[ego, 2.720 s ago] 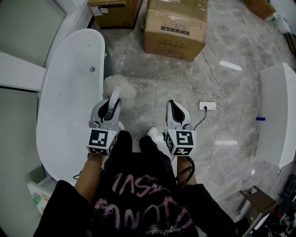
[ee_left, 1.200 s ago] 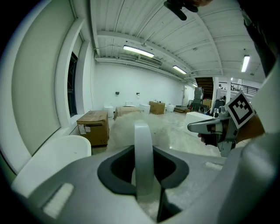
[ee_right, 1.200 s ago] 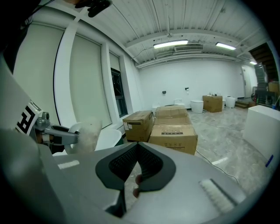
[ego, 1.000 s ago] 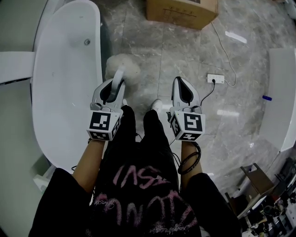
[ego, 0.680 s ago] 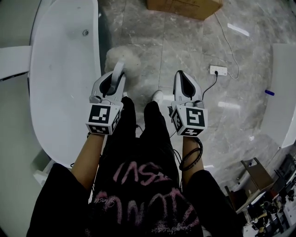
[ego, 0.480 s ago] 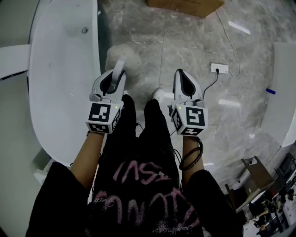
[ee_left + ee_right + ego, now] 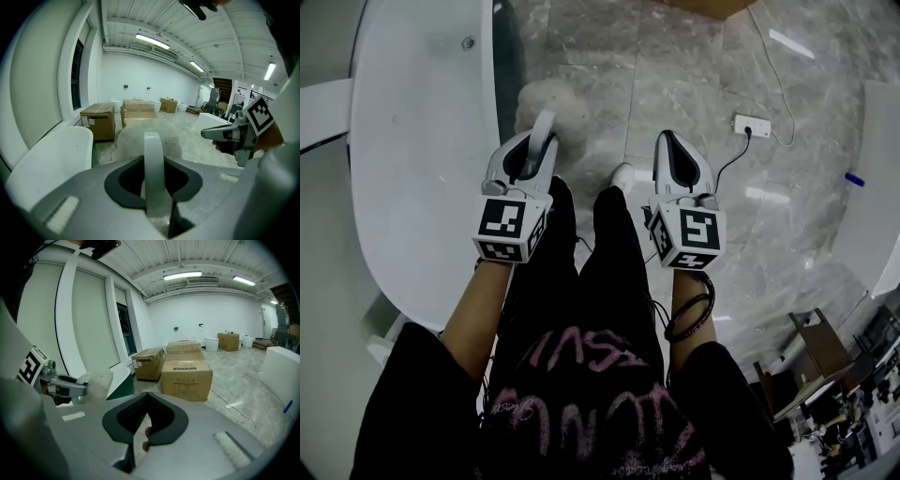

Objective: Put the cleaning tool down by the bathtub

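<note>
Tight beside the tub, open floor to the right

The bathtub (image 7: pixel 412 187) wall shuts off the left side of the left gripper (image 7: pixel 539 141), and the fluffy cleaning tool (image 7: pixel 546 98) in its jaws fills the narrow strip beside the tub; the person's legs and shoe (image 7: pixel 622 175) block the gap between the grippers; right of the right gripper (image 7: pixel 668 141) the marble floor (image 7: pixel 694 84) is bare up to a power strip (image 7: pixel 752 126) and its cable (image 7: pixel 778 66), with a white block (image 7: pixel 881 169) beyond and cardboard boxes (image 7: pixel 186 373) ahead

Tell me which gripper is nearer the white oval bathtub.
Left. The left gripper, shut on the handle of the fluffy white duster, hangs by the rim of the white oval bathtub; the right gripper, shut and empty, is beyond the person's legs.
</note>
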The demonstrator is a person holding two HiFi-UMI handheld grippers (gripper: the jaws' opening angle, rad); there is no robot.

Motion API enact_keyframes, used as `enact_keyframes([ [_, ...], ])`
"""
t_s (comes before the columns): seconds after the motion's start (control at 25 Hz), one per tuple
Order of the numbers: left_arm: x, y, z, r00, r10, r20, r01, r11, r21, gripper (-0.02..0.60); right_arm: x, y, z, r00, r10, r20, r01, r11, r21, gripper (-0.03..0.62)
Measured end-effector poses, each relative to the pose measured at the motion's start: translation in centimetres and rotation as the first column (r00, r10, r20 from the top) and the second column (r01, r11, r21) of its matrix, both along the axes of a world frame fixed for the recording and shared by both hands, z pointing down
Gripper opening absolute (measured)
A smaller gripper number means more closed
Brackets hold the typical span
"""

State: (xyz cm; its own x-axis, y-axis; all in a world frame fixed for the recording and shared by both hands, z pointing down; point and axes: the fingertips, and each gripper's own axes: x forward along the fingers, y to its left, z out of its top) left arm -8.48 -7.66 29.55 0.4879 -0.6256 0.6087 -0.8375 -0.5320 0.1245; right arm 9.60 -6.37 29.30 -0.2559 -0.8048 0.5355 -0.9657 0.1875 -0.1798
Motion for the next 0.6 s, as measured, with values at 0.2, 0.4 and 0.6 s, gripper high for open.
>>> enact_keyframes([
  [0.2, -0.4, 0.1, 1.9, 1.0, 0.003, 0.005, -0.003, 1.0, -0.024, 0.081, -0.6, -0.2, 1.6, 1.0, -0.002, 0.003, 0.002, 1.0, -0.021, 0.023],
  [0.4, -0.8, 0.2, 4.3, 1.0, -0.003, 0.013, 0.004, 0.999, -0.042, 0.081, -0.9, -0.1, 3.9, 1.0, -0.003, 0.01, 0.004, 0.999, -0.042, 0.023],
  [0.6, -1.2, 0.5, 7.2, 1.0, -0.017, 0.018, 0.018, 0.997, -0.075, 0.081, -1.3, 0.1, 6.4, 0.999, -0.031, -0.023, 0.029, 0.998, -0.059, 0.023],
])
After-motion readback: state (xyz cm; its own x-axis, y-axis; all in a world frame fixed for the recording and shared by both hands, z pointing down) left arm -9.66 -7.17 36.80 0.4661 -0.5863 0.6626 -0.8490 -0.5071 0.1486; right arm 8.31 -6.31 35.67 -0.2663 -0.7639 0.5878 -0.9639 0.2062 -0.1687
